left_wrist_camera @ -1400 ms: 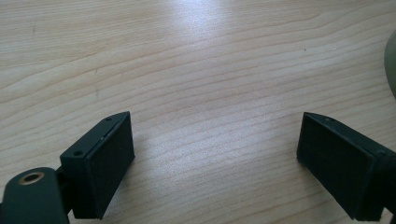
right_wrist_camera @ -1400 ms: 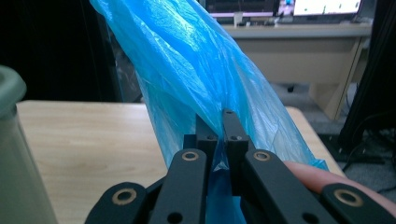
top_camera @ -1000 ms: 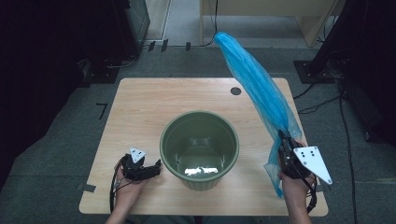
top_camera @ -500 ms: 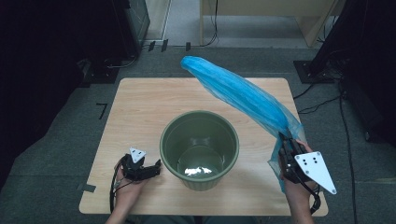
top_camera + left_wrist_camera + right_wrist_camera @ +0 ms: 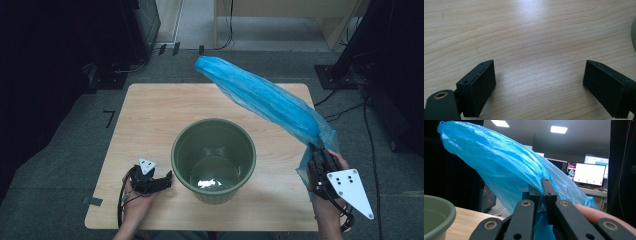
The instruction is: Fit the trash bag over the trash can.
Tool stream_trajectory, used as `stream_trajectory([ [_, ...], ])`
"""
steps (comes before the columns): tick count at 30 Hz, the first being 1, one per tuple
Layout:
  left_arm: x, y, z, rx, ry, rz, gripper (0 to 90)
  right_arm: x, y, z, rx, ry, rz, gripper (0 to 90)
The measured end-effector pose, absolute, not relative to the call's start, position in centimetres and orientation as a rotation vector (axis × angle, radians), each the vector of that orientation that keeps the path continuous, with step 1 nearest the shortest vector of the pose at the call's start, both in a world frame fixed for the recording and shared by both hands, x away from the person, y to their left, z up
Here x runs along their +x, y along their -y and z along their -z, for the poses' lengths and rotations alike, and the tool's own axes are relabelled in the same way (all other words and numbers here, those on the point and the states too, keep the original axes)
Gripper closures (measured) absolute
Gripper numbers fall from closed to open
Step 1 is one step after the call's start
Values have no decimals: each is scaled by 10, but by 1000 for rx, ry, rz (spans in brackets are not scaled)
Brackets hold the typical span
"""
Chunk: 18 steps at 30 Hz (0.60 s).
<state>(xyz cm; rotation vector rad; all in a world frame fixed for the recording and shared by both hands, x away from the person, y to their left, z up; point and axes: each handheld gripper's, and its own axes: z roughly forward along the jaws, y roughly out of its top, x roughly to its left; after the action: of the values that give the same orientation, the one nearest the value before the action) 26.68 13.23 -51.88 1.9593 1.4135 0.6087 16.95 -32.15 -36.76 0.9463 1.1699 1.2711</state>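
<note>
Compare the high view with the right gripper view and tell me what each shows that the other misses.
High view alone: the whole wooden table, the left hand-held gripper resting beside the green bin, and the full billowing length of the blue plastic bag above the table.
Right gripper view alone: its jaws pressed shut on the bag's edge, ceiling lights and lit monitors behind.
Both: the blue plastic bag, the green bin, and the right hand-held gripper clamping the bag.

Lab or office room, lit monitors (image 5: 589, 174) on a desk, ceiling light panels (image 5: 558, 129), floor cables (image 5: 345, 107)
</note>
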Motion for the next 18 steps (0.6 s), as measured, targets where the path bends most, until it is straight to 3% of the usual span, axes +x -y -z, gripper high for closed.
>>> stream_trajectory([
  [8,267,-137,515,1931,-1473,-614,142,167,322,364,945,-1170,-1272,900],
  [14,268,-146,497,1755,-1447,-619,142,164,321,359,932,-1161,-1282,900],
  [18,262,-148,475,1626,-1352,-698,143,162,321,357,920,-1157,-1282,900],
])
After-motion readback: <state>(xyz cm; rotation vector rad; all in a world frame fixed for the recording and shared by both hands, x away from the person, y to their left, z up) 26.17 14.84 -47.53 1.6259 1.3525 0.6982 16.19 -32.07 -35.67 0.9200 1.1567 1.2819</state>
